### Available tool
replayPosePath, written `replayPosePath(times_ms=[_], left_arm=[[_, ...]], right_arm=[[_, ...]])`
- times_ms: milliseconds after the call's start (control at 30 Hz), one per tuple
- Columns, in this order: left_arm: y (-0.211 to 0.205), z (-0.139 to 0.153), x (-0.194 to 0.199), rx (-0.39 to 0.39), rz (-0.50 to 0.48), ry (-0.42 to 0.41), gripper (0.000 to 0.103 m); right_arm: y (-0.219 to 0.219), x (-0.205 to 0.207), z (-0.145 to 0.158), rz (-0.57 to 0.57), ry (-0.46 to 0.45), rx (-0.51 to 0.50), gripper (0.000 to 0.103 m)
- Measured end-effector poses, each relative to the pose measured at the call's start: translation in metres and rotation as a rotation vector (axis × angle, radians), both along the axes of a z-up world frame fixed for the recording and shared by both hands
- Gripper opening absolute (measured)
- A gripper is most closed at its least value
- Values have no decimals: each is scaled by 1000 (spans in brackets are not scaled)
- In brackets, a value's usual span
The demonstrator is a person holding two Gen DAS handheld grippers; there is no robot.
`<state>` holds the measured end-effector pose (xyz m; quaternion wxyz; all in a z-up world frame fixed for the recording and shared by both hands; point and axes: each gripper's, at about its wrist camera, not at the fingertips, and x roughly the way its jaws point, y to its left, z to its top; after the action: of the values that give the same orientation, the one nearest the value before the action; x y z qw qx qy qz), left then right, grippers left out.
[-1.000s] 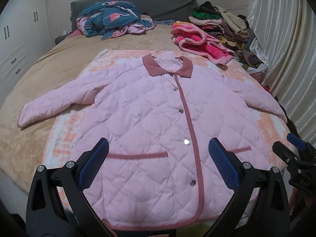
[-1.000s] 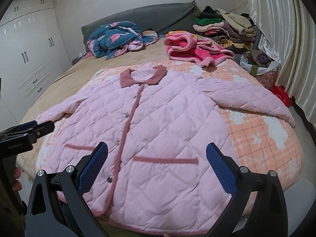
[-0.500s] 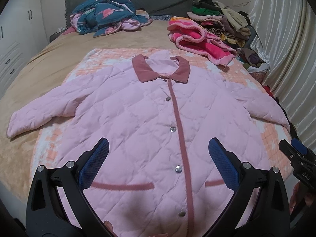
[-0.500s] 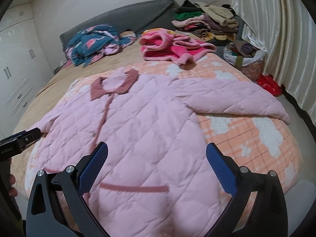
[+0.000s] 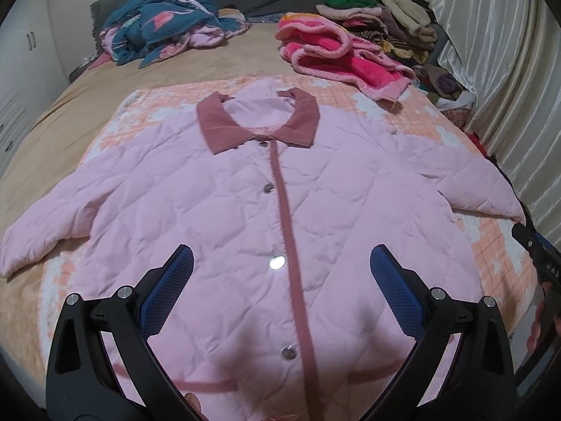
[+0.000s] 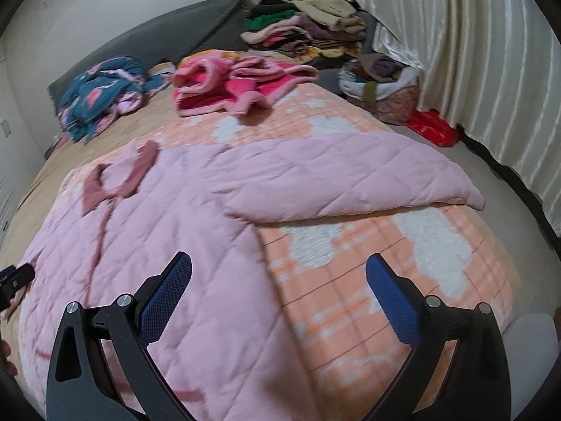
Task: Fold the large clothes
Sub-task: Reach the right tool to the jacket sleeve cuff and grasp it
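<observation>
Jacket: a pink quilted jacket (image 5: 217, 210) is laid flat, front up and buttoned, on an orange and white blanket (image 6: 350, 280) on the bed (image 5: 52, 119).
Left gripper (image 5: 280, 280): it is held above the lower front of the jacket; the jaws are spread wide and nothing is held between them.
Between the left jaws: the dark pink button strip (image 5: 291, 245) and one silver button (image 5: 276, 263) are seen; a second button (image 5: 288, 352) lies nearer to the camera.
Ahead of the left jaws: the dark pink collar (image 5: 224, 129) is seen, at the far end of the button strip.
Left of the left jaws: one sleeve (image 5: 38, 224) is stretched out to the side, onto the tan bed cover.
Right gripper (image 6: 278, 284): it is held above the side edge of the jacket; the jaws are wide open and empty.
Between the right jaws: the jacket edge is at the left jaw side, and bare blanket is at the right jaw side.
Ahead of the right jaws: the other sleeve (image 6: 350, 179) is spread across the blanket, its cuff pointing to the right.
Far ahead of both jaws: a bright pink fleece garment (image 5: 336, 56), a blue patterned bundle (image 5: 164, 24) and a pile of folded clothes (image 6: 308, 28) are seen.
Right of the right jaws: a pale curtain (image 6: 473, 52) is hung.
</observation>
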<state>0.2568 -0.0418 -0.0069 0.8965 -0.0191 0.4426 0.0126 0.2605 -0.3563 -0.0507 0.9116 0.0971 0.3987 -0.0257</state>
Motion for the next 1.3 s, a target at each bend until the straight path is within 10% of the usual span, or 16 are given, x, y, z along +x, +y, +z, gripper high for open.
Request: replayPosePath(times_ms=[767,1200,1300], left_arm=[[-37,-52,78,69,-17,101,95],[-29,-60,100,81,-1,118,95],[-24,-56,102,83,2,113,95]], right_arm=[[-167,95,-93,-391,178,199,99],[-229,125,-111,-529,111,381,99],[-240,125,-110,-568,78,417,85]])
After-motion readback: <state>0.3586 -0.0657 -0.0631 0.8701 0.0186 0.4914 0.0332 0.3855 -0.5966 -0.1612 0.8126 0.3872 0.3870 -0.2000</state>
